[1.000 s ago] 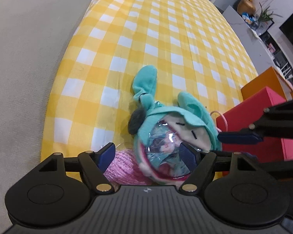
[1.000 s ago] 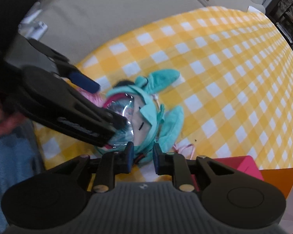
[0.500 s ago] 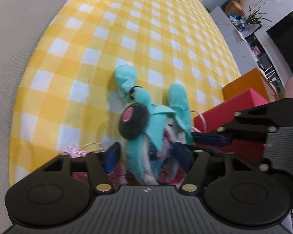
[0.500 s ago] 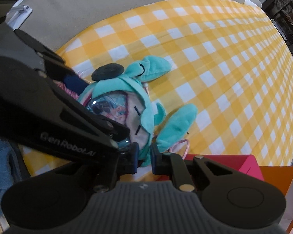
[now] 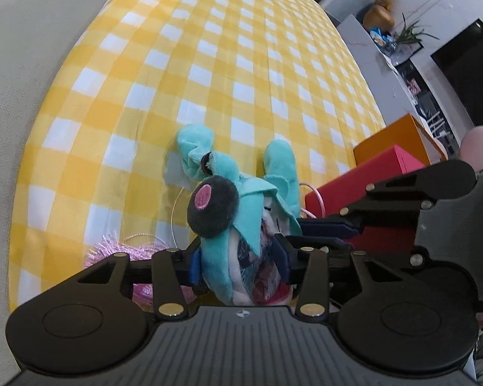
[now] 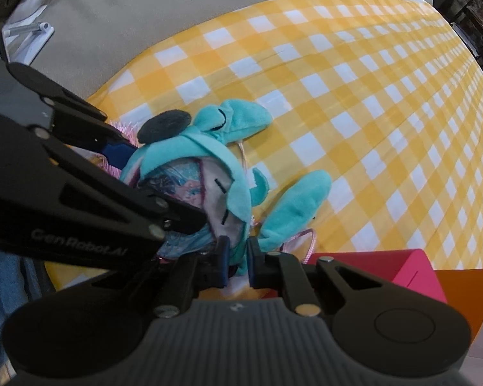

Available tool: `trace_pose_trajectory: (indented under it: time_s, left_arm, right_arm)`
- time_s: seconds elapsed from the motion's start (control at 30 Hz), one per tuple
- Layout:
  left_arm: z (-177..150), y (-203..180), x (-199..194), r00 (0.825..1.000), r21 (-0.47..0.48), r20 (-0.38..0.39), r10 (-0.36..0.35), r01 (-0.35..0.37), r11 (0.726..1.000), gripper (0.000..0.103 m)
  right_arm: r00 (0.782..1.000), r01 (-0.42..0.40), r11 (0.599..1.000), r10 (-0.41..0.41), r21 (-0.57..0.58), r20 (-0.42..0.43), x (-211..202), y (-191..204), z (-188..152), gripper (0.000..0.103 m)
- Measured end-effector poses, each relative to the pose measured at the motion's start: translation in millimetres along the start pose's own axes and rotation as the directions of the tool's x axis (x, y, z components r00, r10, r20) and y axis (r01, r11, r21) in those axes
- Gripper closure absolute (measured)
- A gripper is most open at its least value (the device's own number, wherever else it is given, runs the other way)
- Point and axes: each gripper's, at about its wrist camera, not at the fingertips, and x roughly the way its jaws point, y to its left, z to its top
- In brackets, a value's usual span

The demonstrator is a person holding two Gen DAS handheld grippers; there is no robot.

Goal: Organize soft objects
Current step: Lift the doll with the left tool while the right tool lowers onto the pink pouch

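Right now the teal plush doll with the dark round ear patch and a clear printed face window (image 5: 238,234) sits at the near edge of the yellow-and-white checked cloth (image 5: 209,64), its long teal ears trailing onto the fabric. The left gripper (image 5: 238,262) has its blue pads pressed into either side of the doll's head, so it grips the toy. The right gripper (image 6: 236,262) is nearly closed on a thin fold of teal fabric at the doll's lower edge, so it appears to pinch the toy too, though how much cloth it holds is hard to judge.

A fuzzy pink tinsel item (image 5: 125,251) lies just beside the doll under the left gripper, with a thin pale cord looping near it. A red box (image 5: 364,193) and an orange box (image 5: 393,138) stand at the cloth's edge, close to the doll.

The likely risks: the pinch on the thin fold could slip as the soft stuffing gives, letting the doll twist or drop; two grippers pulling apart could strain a seam; and the cord or tinsel could snag and get dragged along.
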Motion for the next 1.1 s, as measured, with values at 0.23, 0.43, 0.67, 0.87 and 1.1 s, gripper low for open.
trace_pose_trajectory:
  time_s: [0.23, 0.43, 0.67, 0.87, 1.1]
  left_arm:
    - [-6, -4, -4, 0.999, 0.002, 0.032, 0.019, -0.019, 1.000, 0.059]
    - [-11, -9, -25, 0.996, -0.004, 0.078, 0.039, -0.039, 0.999, 0.069]
    - [-11, -5, -55, 0.992, -0.037, 0.123, 0.029, -0.025, 0.999, 0.081]
    - [-8, 8, -89, 0.982, -0.076, 0.186, 0.042, -0.028, 0.997, 0.082]
    - [0, 22, -108, 0.961, -0.091, 0.218, 0.172, -0.156, 0.984, 0.082]
  right_arm:
    - [1.000, -0.020, 1.000, 0.020, -0.012, 0.014, -1, -2, -2, 0.095]
    - [0.998, -0.043, 0.999, 0.042, 0.013, 0.050, -15, -8, -4, 0.089]
    - [0.995, -0.050, 0.999, 0.050, 0.000, 0.088, -36, -12, -5, 0.069]
    - [0.991, -0.090, 0.996, 0.087, 0.023, 0.103, -41, -16, -2, 0.065]
    - [0.988, -0.122, 0.992, 0.118, 0.043, 0.098, -32, -8, 11, 0.052]
